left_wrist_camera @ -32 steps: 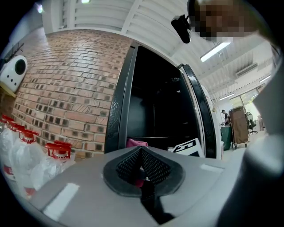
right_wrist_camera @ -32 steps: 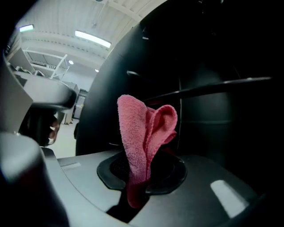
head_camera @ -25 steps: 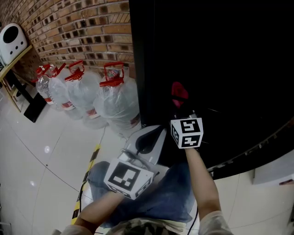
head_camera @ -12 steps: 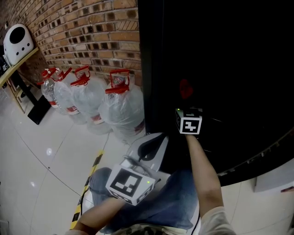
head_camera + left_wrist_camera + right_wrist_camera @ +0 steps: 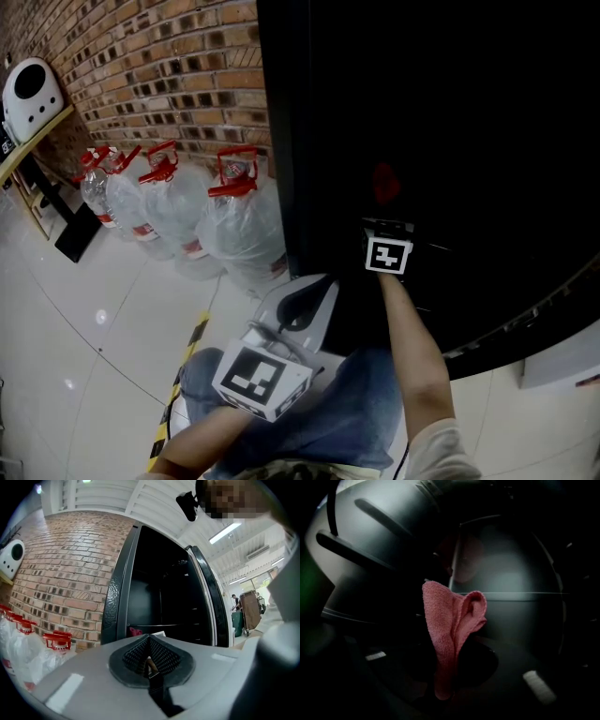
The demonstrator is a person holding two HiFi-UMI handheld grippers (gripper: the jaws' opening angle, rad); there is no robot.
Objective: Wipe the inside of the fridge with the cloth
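Because the pink cloth (image 5: 452,630) looks soft, light and floppy, the right claw (image 5: 440,693) pinches its bottom fold, reaching inside the dark fridge (image 5: 450,112). The left claw (image 5: 149,663) waits outside the fridge, closed on nothing.

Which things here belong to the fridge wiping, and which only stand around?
Belong to the job: open fridge, pink cloth, right gripper shut on the cloth.
Only standing around: water bottles by the brick wall, left gripper, shut and empty.
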